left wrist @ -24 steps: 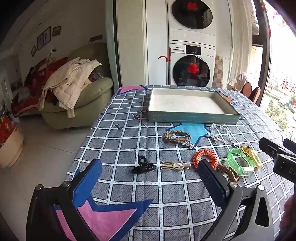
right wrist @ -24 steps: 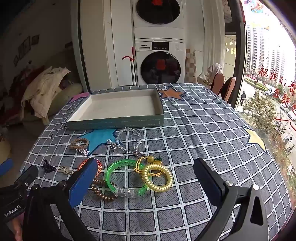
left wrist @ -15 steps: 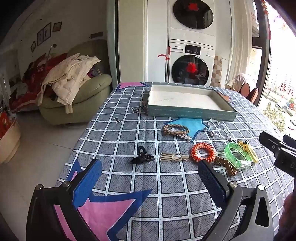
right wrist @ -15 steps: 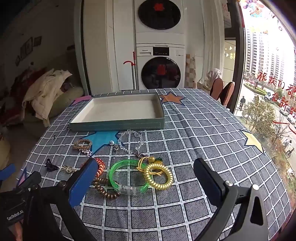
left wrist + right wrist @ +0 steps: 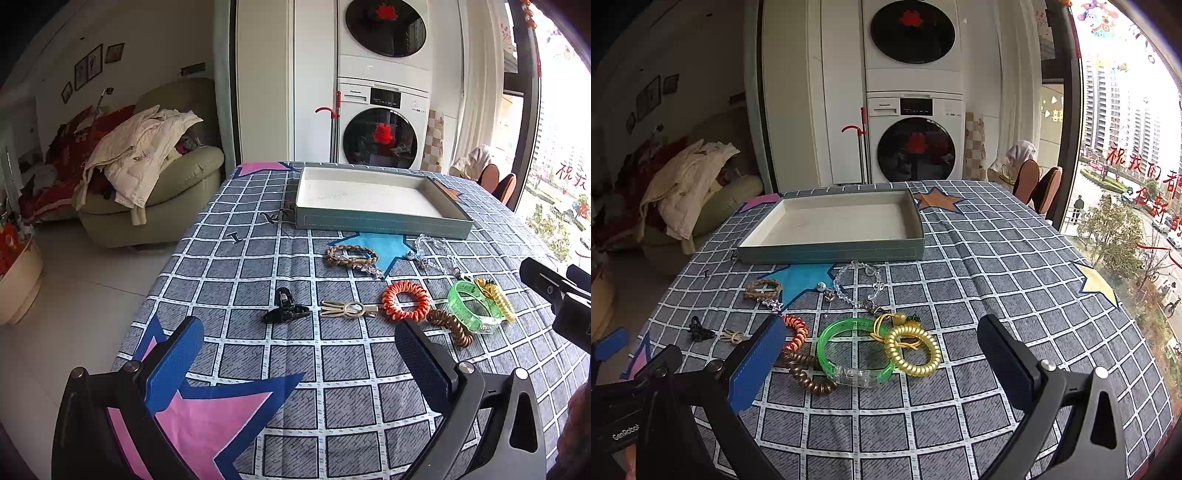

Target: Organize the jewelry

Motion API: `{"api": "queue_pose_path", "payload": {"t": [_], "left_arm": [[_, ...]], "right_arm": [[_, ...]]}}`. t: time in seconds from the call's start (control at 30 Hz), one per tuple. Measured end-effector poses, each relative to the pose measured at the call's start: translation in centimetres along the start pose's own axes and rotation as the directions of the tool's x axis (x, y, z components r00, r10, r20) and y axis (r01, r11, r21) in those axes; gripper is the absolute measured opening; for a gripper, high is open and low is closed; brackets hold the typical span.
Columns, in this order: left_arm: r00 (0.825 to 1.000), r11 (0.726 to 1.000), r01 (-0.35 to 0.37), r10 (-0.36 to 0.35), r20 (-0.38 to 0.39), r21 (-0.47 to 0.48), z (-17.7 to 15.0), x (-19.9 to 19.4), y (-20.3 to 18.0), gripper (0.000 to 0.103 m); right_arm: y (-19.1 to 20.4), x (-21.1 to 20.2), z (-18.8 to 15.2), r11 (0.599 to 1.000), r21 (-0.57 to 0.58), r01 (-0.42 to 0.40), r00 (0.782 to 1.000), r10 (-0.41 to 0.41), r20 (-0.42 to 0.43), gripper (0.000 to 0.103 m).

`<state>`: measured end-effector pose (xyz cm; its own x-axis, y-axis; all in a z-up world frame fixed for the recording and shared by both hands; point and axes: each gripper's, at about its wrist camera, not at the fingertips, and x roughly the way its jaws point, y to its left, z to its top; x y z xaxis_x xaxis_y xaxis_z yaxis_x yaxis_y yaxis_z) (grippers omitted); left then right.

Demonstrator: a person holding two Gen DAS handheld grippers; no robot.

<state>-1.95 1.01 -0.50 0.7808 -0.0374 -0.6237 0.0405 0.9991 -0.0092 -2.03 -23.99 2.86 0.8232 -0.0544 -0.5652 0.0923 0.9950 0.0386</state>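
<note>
Nothing sorted yet: the tray point(image 5: 831, 249) beyond both tools sits empty, every piece ahead on the worktop point(image 5: 997, 280). Left tool point(image 5: 295, 354) and right tool point(image 5: 882, 362) gape wide, holding nothing.

White lettering "GenRobo" stands on the black left gripper body point(image 5: 626, 430). Red Chinese characters mark the window point(image 5: 1137, 162); the washer's point(image 5: 916, 147) brand is too small to read.

Jewelry point(image 5: 857, 347) before empty tray point(image 5: 831, 254)
</note>
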Motion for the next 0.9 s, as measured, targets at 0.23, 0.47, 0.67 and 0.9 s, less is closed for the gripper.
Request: {"api": "queue_pose_path", "payload": {"t": [0.23, 0.47, 0.67, 0.9], "left_arm": [[1.000, 1.000, -0.003, 0.003, 0.009, 0.006, 0.06, -0.11, -0.04, 0.103], [1.000, 1.000, -0.010, 0.010, 0.010, 0.006, 0.02, -0.12, -0.01, 0.103], [1.000, 1.000, -0.012, 0.012, 0.012, 0.009, 0.06, -0.10, -0.06, 0.103], [1.000, 1.000, -0.013, 0.013, 0.011, 0.009, 0.02, -0.10, -0.09, 0.103]], "right_arm": [[-0.03, -0.02, 0.00, 1.000, 0.004, -0.004, 1.000, 0.004, 0.002, 0.103], [-0.12, 0.05, 0.01, 1.000, 0.005, -0.007, 1.000, 0.007, 0.001, 0.103], [-0.13, 0.04, -0.03, 1.000, 0.005, -0.008, 1.000, 0.008, 0.002, 0.103], [-0.16, 0.02, -0.04, 1.000, 0.008, -0.009, 1.000, 0.009, 0.002, 0.103]]}}
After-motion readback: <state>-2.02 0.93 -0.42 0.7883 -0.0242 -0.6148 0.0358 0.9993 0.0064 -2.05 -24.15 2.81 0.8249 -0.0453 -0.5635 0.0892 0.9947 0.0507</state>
